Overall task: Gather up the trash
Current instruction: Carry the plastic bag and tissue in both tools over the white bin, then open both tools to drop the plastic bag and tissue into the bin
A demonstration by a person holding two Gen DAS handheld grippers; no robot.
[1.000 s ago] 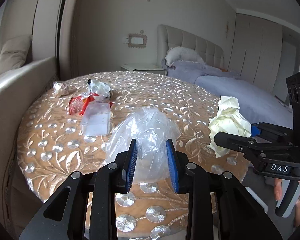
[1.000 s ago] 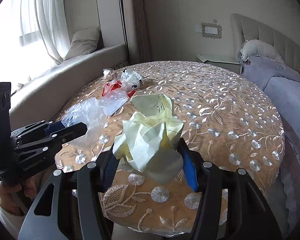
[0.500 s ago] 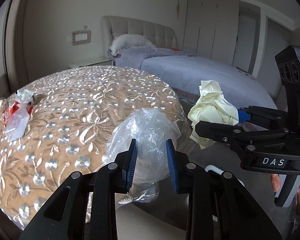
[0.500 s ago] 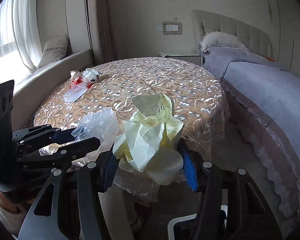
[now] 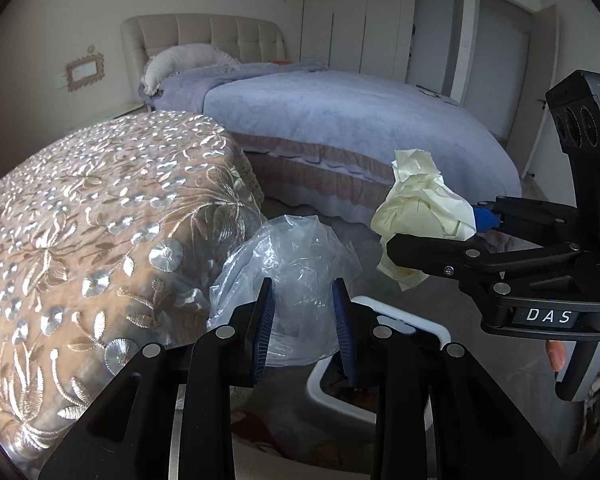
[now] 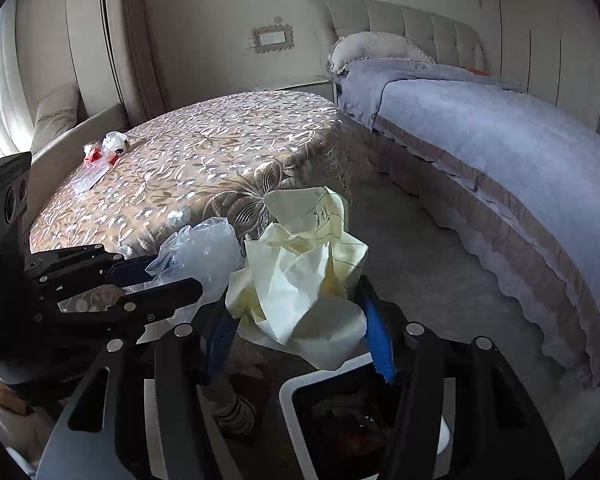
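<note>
My left gripper (image 5: pixel 302 300) is shut on a crumpled clear plastic bag (image 5: pixel 288 264) and holds it in the air beside the table edge, over the floor. My right gripper (image 6: pixel 296 320) is shut on a crumpled pale yellow paper (image 6: pixel 300 272), which also shows in the left wrist view (image 5: pixel 420 216). A white trash bin with a dark inside (image 6: pixel 340 408) stands on the floor just below both grippers; its rim shows in the left wrist view (image 5: pixel 412 324). More trash, a red wrapper and clear plastic pieces (image 6: pixel 100 156), lies at the far left of the table.
A round table with a gold embroidered cloth (image 6: pixel 204 160) stands to the left. A bed with a blue cover (image 6: pixel 500 140) is to the right, with grey floor (image 6: pixel 440 248) between. A sofa (image 6: pixel 60 120) is behind the table.
Both grippers have swung right, away from the table top and out over the floor, carrying the bag and the paper. The white bin has come into view below them.
</note>
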